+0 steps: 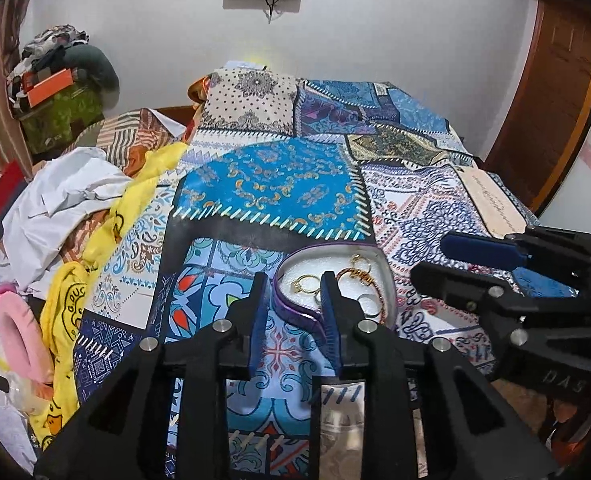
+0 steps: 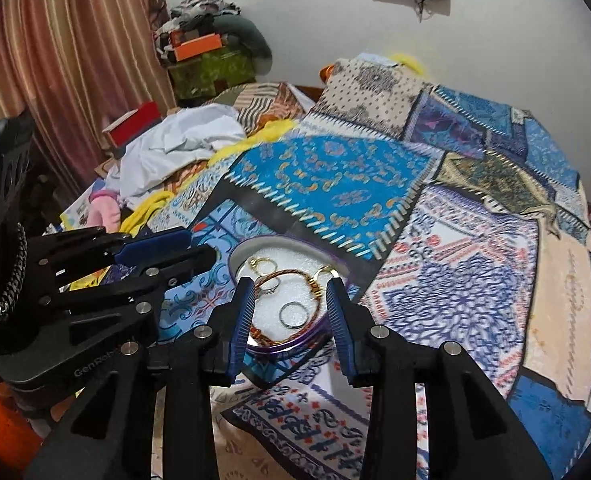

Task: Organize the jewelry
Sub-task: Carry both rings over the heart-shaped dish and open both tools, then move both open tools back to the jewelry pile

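In the left wrist view, the left gripper (image 1: 295, 280) hangs above the near rim of the purple tin (image 1: 291, 312), which lies on the patchwork bedspread (image 1: 275, 184); its jaws stand narrowly apart and nothing is between them. The tin has a white foam floor, and on it lie a gold ring (image 1: 307, 282), some more gold hoops and a thin chain (image 1: 381, 300). In the right wrist view, the right gripper (image 2: 291, 286) is also a little open and empty, over the near side of the same tin (image 2: 295, 346), where a silver ring (image 2: 293, 314) lies near the middle. I judge that the pieces are already collected in the tin, so the next move needs either a fine pinch on one small ring or a lid, which I cannot see.
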Action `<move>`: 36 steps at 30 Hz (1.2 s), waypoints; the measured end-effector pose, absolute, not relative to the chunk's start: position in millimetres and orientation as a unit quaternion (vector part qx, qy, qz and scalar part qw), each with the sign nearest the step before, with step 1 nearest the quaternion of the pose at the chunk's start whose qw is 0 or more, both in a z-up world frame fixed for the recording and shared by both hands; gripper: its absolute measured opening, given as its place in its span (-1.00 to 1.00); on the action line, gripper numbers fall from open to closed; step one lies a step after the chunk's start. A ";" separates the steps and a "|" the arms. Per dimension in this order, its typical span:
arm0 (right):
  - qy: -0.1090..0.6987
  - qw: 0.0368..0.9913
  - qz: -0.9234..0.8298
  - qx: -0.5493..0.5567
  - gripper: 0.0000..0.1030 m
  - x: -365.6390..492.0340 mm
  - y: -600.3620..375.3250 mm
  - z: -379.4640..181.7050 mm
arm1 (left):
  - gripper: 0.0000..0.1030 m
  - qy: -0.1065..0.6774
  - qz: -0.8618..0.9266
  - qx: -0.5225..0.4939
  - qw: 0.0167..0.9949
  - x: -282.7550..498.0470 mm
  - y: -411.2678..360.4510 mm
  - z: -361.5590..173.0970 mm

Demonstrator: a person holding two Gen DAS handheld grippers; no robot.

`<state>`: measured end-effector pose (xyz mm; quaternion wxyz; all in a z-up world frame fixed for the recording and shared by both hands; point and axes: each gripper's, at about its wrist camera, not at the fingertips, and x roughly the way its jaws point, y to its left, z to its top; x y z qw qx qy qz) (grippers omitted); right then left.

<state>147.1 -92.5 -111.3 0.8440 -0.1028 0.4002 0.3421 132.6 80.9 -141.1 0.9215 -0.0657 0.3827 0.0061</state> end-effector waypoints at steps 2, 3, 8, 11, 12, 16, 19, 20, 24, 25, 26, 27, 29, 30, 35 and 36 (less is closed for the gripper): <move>0.394 0.849 0.337 -0.099 -0.35 147.1 -98.0 -106.5 | -0.43 0.378 0.004 -0.062 0.924 131.6 76.6 -136.2; 0.390 0.853 0.333 -0.096 -0.35 146.7 -102.8 -103.1 | -0.42 0.376 0.003 -0.060 0.925 131.1 73.9 -133.5; 0.376 0.866 0.318 -0.084 -0.35 147.3 -122.7 -91.6 | -0.31 0.367 -0.006 -0.050 0.929 130.0 57.4 -123.4; 0.370 0.873 0.306 -0.077 -0.35 148.1 -136.0 -86.8 | -0.24 0.362 -0.013 -0.043 0.931 130.7 46.0 -118.6; 0.369 0.875 0.303 -0.076 -0.35 148.3 -140.3 -85.8 | -0.23 0.361 -0.015 -0.041 0.931 131.0 41.9 -117.2; 0.366 0.882 0.289 -0.065 -0.35 149.7 -158.8 -83.4 | -0.13 0.359 -0.024 -0.030 0.933 133.5 25.4 -113.4; 0.364 0.888 0.275 -0.058 -0.35 151.5 -177.7 -82.8 | -0.08 0.361 -0.034 -0.027 0.932 138.6 13.0 -113.5; 0.364 0.889 0.271 -0.057 -0.35 151.7 -182.0 -82.3 | -0.08 0.362 -0.037 -0.027 0.931 139.9 9.6 -114.1; 0.368 0.896 0.242 -0.062 -0.35 155.2 -206.0 -85.3 | -0.08 0.372 -0.051 -0.024 0.927 148.6 -7.2 -120.2; 0.369 0.897 0.234 -0.061 -0.35 156.1 -212.3 -86.3 | -0.08 0.375 -0.055 -0.021 0.925 150.7 -11.7 -122.2; 0.370 0.898 0.230 -0.059 -0.35 156.3 -216.7 -86.4 | -0.08 0.378 -0.058 -0.018 0.924 153.8 -15.5 -124.2; 0.372 0.899 0.225 -0.056 -0.34 157.6 -223.5 -87.7 | -0.08 0.381 -0.061 -0.016 0.922 156.6 -19.6 -126.3; 0.375 0.900 0.217 -0.051 -0.35 158.9 -232.8 -89.6 | -0.08 0.388 -0.068 -0.012 0.919 161.1 -27.8 -131.6; 0.378 0.900 0.213 -0.048 -0.35 160.1 -237.8 -91.2 | -0.08 0.391 -0.072 -0.010 0.917 163.9 -32.3 -134.4; 0.388 0.898 0.204 -0.039 -0.35 164.1 -252.1 -99.0 | -0.08 0.410 -0.090 -0.005 0.908 175.8 -48.9 -149.8; 0.391 0.897 0.204 -0.038 -0.35 164.7 -253.9 -100.8 | -0.08 0.414 -0.092 -0.003 0.906 177.7 -51.9 -153.2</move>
